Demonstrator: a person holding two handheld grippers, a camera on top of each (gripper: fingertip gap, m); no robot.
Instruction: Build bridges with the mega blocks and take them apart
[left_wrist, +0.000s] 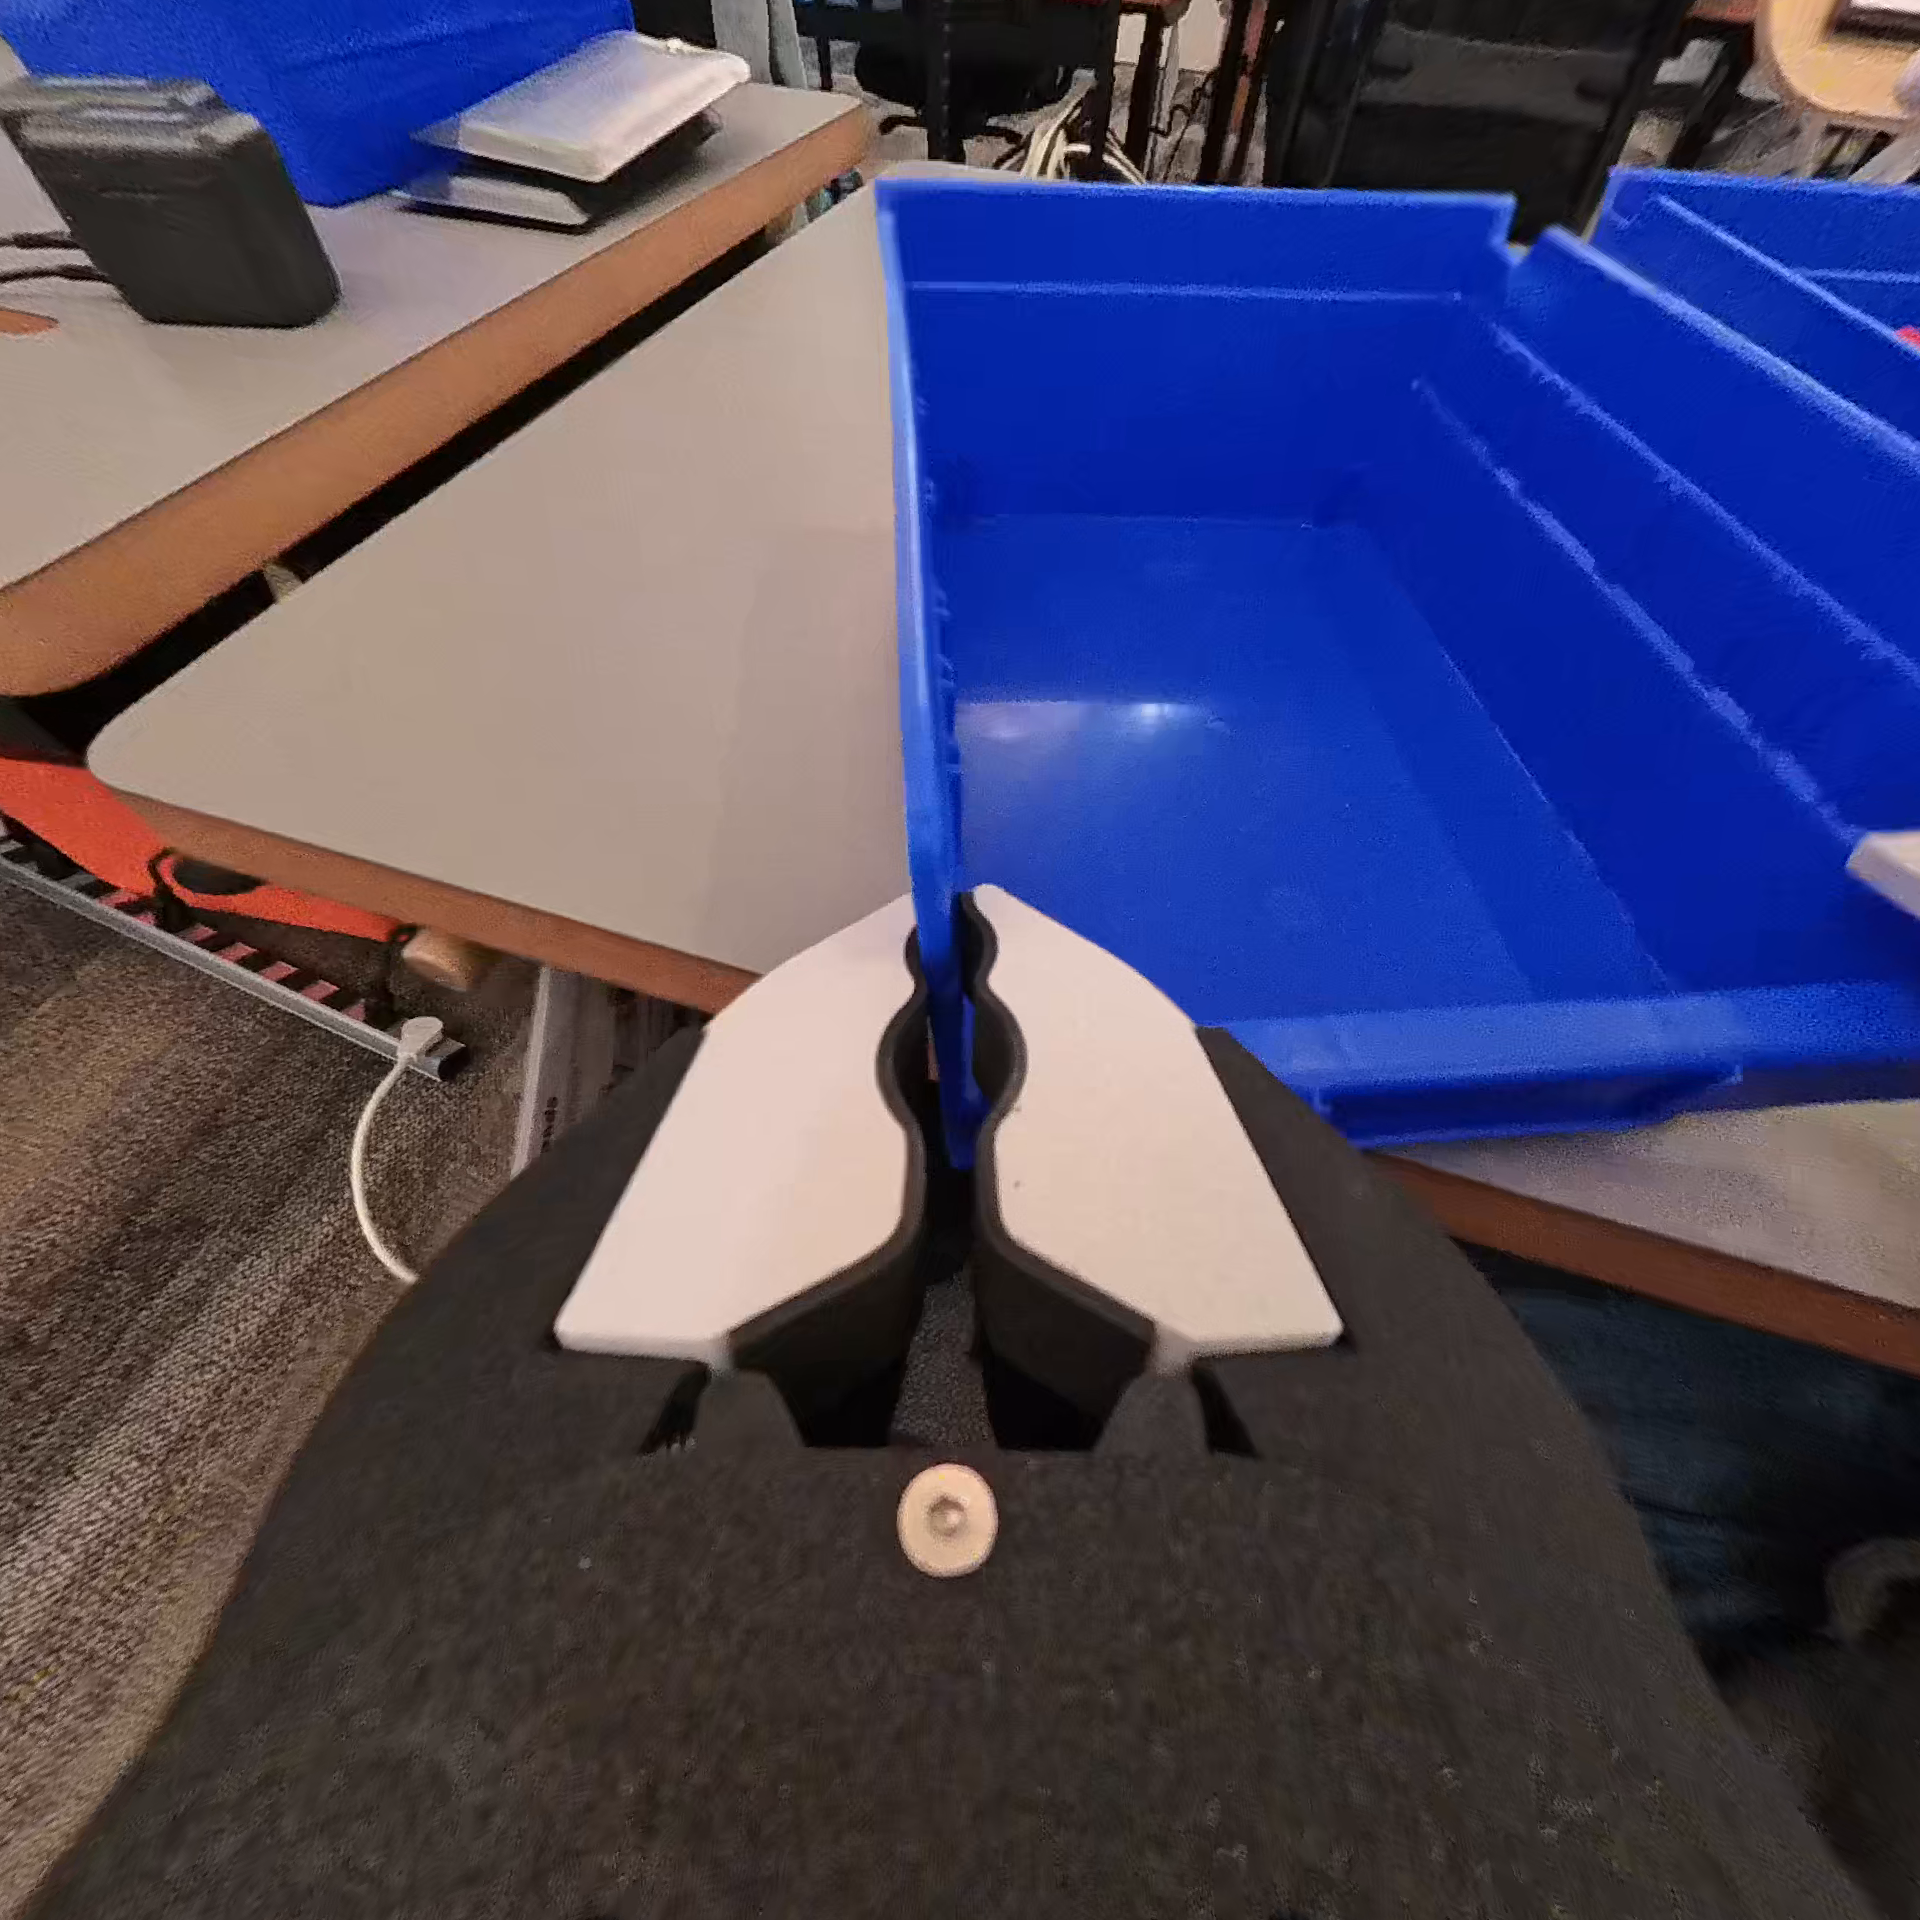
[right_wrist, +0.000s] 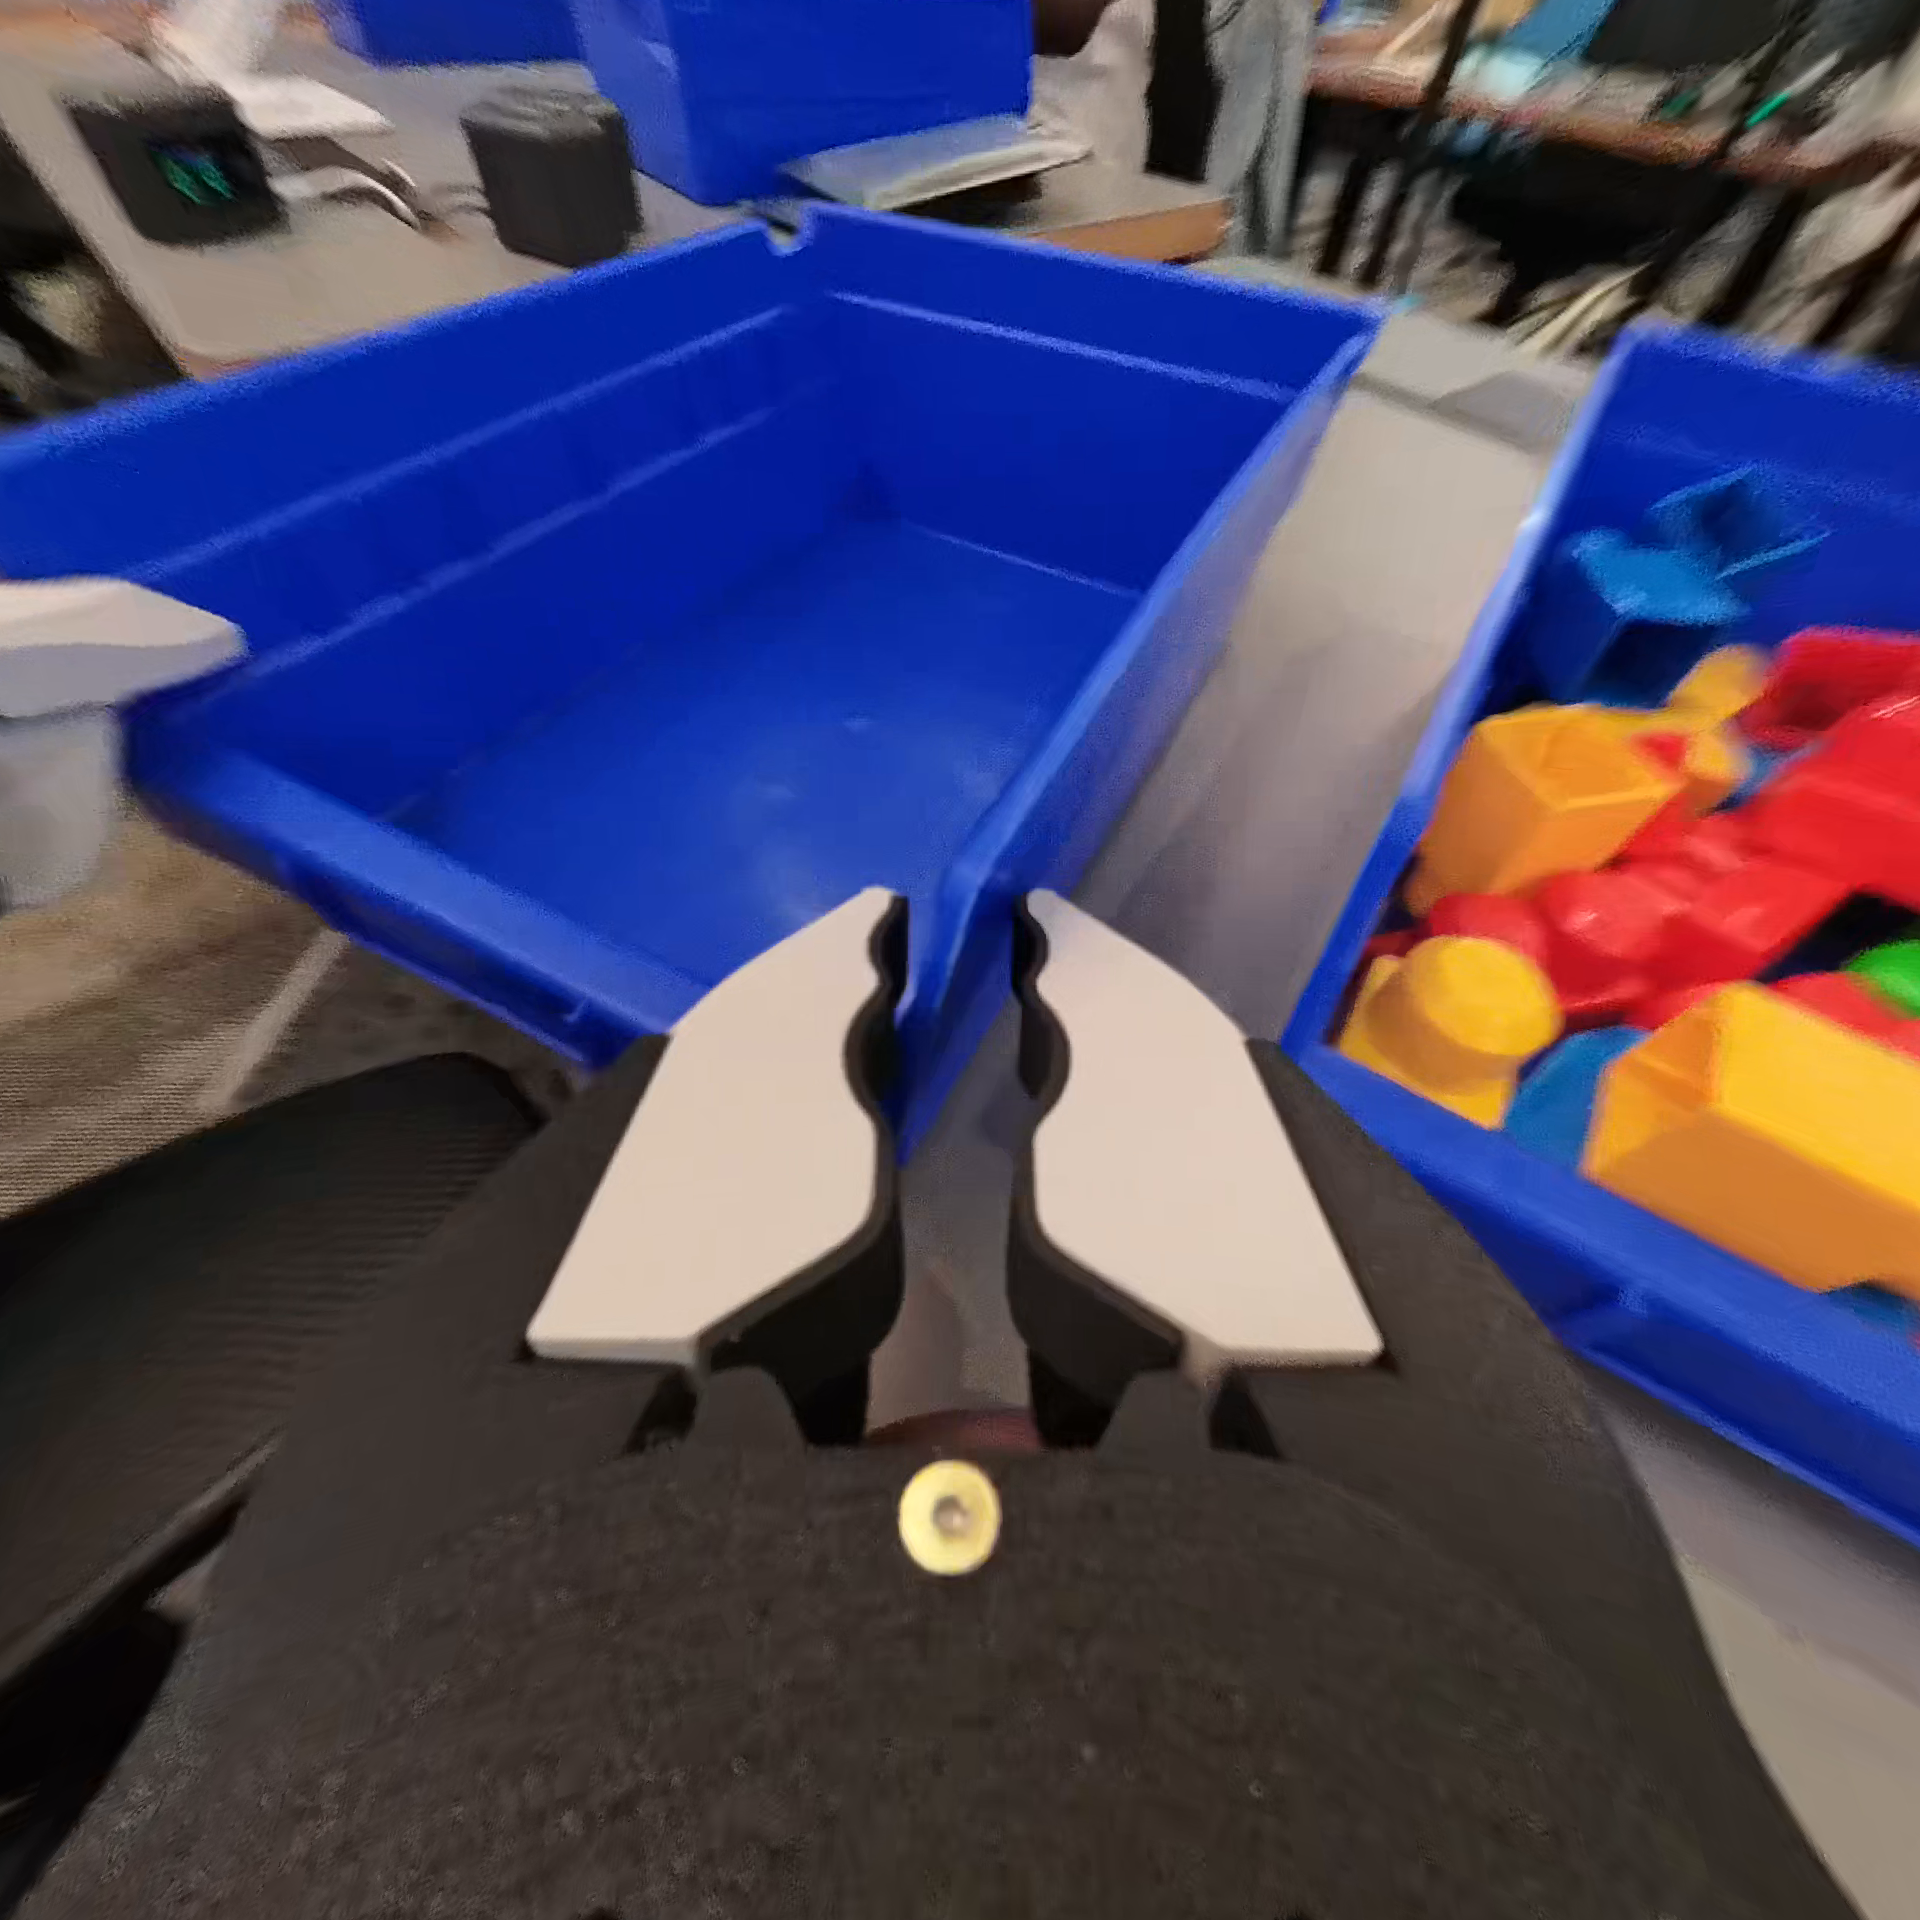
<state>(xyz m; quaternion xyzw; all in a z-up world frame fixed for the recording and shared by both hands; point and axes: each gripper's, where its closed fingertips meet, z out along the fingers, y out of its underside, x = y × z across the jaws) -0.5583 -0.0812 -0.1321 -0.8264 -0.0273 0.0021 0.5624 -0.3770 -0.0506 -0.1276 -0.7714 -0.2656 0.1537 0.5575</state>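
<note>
Grippers (left_wrist: 951, 940) (right_wrist: 961, 935) astride blue bin (left_wrist: 1299, 727) walls

Office-like lab: grey desks (left_wrist: 582, 582), blue bins (right_wrist: 1299, 499), carpet (left_wrist: 156, 1195)

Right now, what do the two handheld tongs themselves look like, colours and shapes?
Both match. The left tongs and right tongs each have two pale grey fingers with wavy black inner pads, set in a broad black, felt-textured body. A round screw sits at the centre, silver on the left, brassy on the right. No cables or sleeves show.
</note>
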